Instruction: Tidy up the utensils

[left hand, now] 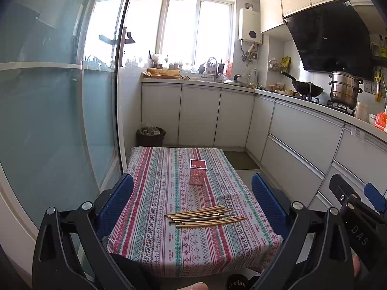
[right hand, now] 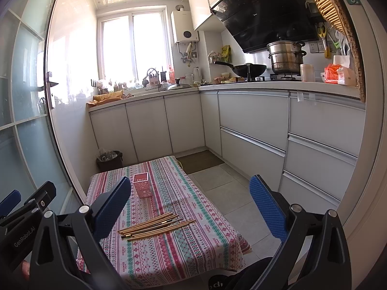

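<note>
Several wooden chopsticks (left hand: 205,216) lie in a loose bundle on the near part of a low table with a striped patterned cloth (left hand: 150,193). They also show in the right wrist view (right hand: 156,226). A pink perforated square holder (left hand: 198,172) stands upright farther back on the table, empty as far as I can see; it also shows in the right wrist view (right hand: 142,184). My left gripper (left hand: 192,207) is open and empty, held above the table's near end. My right gripper (right hand: 191,204) is open and empty, to the right of the table, over its right edge and the floor.
White kitchen cabinets (left hand: 198,113) line the back and right walls. A dark bin (left hand: 151,137) stands behind the table on the left. A glass door (left hand: 55,111) is on the left. A brown mat (right hand: 199,160) lies on the tiled floor. A wok (right hand: 249,69) and steel pot (right hand: 285,55) sit on the stove.
</note>
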The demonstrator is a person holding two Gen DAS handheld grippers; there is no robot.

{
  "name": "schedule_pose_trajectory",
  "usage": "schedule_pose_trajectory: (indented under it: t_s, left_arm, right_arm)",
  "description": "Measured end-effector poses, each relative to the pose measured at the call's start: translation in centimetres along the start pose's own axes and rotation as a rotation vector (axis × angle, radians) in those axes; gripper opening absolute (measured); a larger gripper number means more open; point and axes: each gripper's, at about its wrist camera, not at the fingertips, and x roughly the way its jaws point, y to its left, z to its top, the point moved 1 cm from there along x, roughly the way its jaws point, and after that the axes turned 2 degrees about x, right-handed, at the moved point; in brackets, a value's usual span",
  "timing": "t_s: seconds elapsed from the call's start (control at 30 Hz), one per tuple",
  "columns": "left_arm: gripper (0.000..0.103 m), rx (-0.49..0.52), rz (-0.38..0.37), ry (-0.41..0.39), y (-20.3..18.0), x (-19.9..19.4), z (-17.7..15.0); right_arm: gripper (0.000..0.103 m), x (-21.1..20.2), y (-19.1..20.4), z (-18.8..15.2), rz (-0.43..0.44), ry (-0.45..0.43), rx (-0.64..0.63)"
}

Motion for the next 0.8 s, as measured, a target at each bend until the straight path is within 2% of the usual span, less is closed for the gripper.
schedule_pose_trajectory:
  t_s: [0.2,0.33,0.4,0.53,0.67,0.8]
  left_arm:
    - [0.096,0.002,0.002,0.005,0.1,0.2,-0.1]
    - [0.096,0.084,-0.022,0.055,-0.7,2.5,-0.1]
    - [0.096,0.147,-0.063,0.132,-1.5,5.2,-0.4]
    - [0.096,0.364,-0.169,0.357,-4.6,12.8,-2.3]
    - [0.096,0.495,-0.249,0.582,-6.7,20.8,-5.6]
    - [0.096,0.543,-0.284,0.724,-7.7,27.8,-7.3]
  right_arm:
    - [0.096,0.0,-0.1,-0.1,0.001,0.000,0.005]
    - [0.096,0.5,-0.9,-0.4,0.009,0.011,0.054]
    - [0.096,1.3,-1.8,-0.8,0.050,0.034,0.111]
    - [0.097,4.3,-4.0,-2.0,0.150,0.115,0.234]
    - [0.097,9.1,-5.7,-4.1,0.147,0.241,0.284]
    - [0.097,14.0,-7.1,-6.5,0.119,0.367,0.326]
